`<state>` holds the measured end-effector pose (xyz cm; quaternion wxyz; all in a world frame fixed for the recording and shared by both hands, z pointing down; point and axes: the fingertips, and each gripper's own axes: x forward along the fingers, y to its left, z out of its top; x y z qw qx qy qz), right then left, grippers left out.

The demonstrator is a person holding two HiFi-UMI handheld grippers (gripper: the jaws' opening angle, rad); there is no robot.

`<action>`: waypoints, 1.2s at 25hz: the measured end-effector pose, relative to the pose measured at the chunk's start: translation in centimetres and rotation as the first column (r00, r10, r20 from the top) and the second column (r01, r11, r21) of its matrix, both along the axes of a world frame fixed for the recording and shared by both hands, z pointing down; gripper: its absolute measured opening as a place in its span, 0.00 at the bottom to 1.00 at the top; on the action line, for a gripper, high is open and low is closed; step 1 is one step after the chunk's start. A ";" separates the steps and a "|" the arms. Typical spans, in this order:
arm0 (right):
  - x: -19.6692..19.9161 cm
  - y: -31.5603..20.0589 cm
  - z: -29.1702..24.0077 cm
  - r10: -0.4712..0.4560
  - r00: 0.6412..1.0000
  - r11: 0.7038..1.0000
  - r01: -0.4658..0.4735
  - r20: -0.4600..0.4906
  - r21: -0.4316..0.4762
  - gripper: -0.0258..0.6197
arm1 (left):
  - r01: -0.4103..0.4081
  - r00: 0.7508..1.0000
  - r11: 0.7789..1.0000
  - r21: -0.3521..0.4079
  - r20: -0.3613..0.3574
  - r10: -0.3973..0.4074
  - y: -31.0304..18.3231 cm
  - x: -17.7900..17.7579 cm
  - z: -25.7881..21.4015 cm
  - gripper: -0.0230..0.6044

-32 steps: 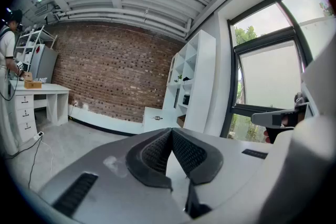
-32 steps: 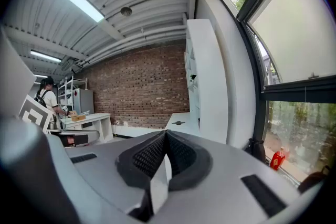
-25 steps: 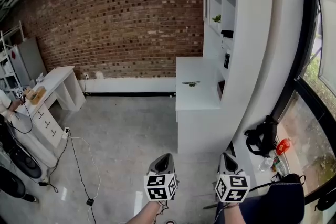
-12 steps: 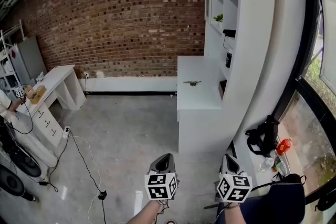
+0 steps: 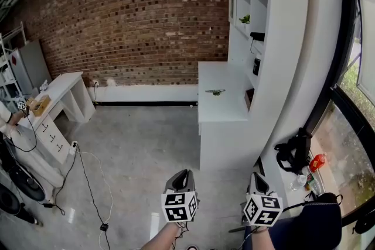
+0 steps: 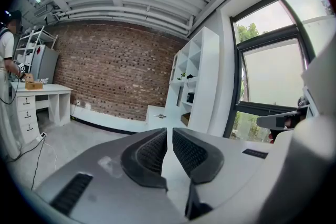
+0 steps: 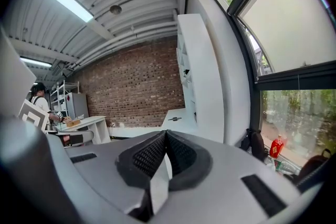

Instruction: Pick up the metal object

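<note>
Jaws well short of metal object [image 5: 214, 92]

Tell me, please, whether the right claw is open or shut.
Shut: in the right gripper view, the right claw has its jaws meeting at the tips, nothing between them.

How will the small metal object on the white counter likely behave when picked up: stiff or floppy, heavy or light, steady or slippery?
Probably stiff: the metal object lies flat and thin, keeping a straight outline on the white counter. Likely light, as it looks small and slender. It may skid on that smooth top if nudged. Too distant for detail.
</note>
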<state>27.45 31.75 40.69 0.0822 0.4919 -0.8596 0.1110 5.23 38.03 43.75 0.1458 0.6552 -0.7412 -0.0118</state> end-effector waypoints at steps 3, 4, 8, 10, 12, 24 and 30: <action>-0.4 0.1 -0.1 0.002 1.000 1.000 -0.002 -0.002 0.001 0.04 | 0.001 1.000 1.000 0.001 0.007 -0.001 0.1 -0.5 -0.1 0.07; -0.5 0.1 -0.1 0.002 1.000 1.000 -0.002 -0.003 0.001 0.04 | 0.002 1.000 1.000 0.001 0.010 -0.002 0.1 -0.7 -0.1 0.09; -1.1 0.3 -0.1 0.006 1.000 1.000 -0.005 -0.009 0.004 0.04 | 0.002 1.000 1.000 0.002 0.010 -0.002 0.2 -1.5 0.0 0.13; -1.3 0.4 -0.1 0.008 1.000 1.000 -0.008 -0.012 0.004 0.04 | -0.001 1.000 1.000 -0.001 0.011 0.001 0.3 -1.8 0.1 0.16; -1.6 0.5 -0.1 0.011 1.000 1.000 -0.011 -0.014 0.003 0.04 | -0.004 1.000 1.000 -0.006 0.016 0.004 0.3 -2.1 0.3 0.17; -3.1 0.9 0.4 0.035 0.999 0.999 -0.035 -0.027 -0.006 0.04 | -0.013 1.000 1.000 -0.019 0.014 0.013 0.6 -4.3 1.2 0.26; -2.9 0.9 1.3 0.050 0.998 0.998 -0.051 -0.038 -0.029 0.04 | -0.009 1.000 0.999 -0.034 0.013 0.010 0.7 -4.9 2.0 0.26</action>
